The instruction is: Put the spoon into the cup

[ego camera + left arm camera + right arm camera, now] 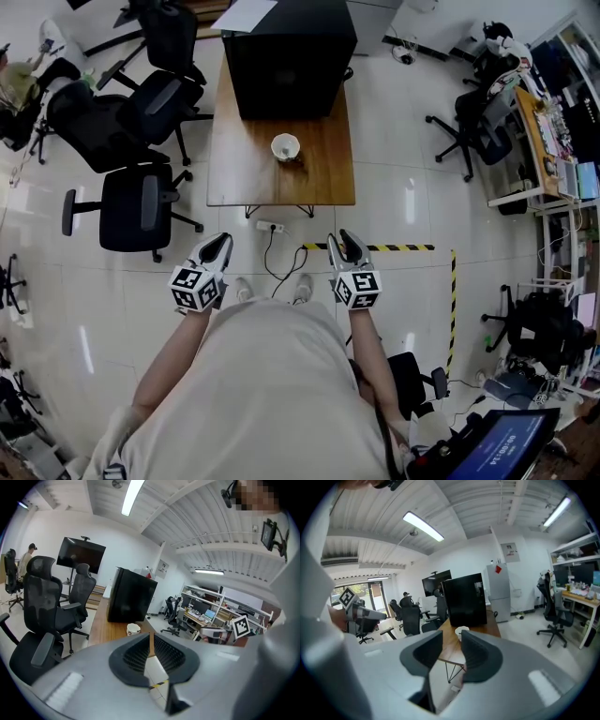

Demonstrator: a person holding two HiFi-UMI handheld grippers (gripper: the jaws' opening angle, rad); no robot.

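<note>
Both claws are empty, left gripper (223, 241) pinched closed and right gripper (343, 239) slightly apart, with the cup (285, 147) well ahead on the table (323, 178), roughly between them, and I honestly can't spot the spoon.

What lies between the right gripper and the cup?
The head view shows it: past the right gripper there is only floor, with a power strip and the end of a tape line nearby. Then comes bare table up to the cup.
</note>
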